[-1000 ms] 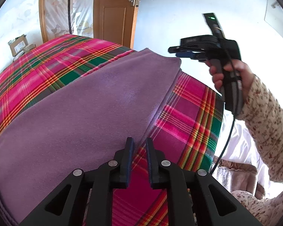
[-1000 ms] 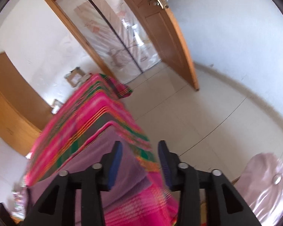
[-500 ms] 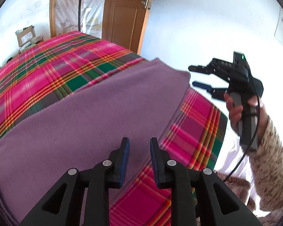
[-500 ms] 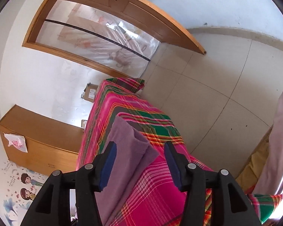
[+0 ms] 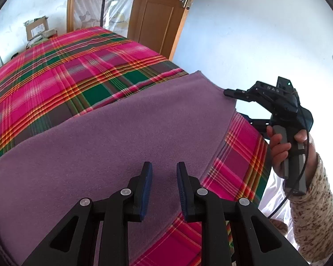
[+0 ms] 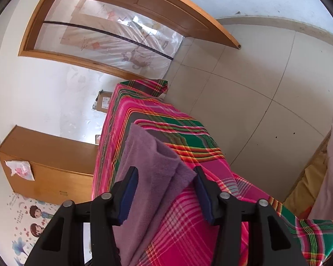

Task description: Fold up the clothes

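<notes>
- Left wrist view: our left gripper [image 5: 164, 177] sits at bottom centre, jaws a little apart w/ nothing between them. The pads hover over the near edge of the purple cloth [image 5: 113, 133], no pinch on it. We judge it's parked there to take that edge once the other corner is set.
- Same view: the purple cloth lies flat across the plaid bedcover [image 5: 55, 77], filling the middle and lower left of frame; its far corner points to the upper right.
- Same view, right side: our right gripper [image 5: 242, 105] is held by a hand [image 5: 284, 146] in a floral sleeve [image 5: 317, 212]. The upper finger reaches in at the cloth's corner, the lower one is below the edge — looks like a straddle so the corner can be lifted for the fold.
- Right wrist view: the right gripper [image 6: 166, 190] has jaws wide, and they've just been narrowing. The cloth's corner [image 6: 153, 166] lies between them at lower centre, pads not yet pressing on it.
- Same view: bedcover [image 6: 188, 146] runs up the middle; tiled floor [image 6: 244, 93] at right, wooden cabinet [image 6: 48, 161] at left. Fold not begun, we reckon — grab first.
</notes>
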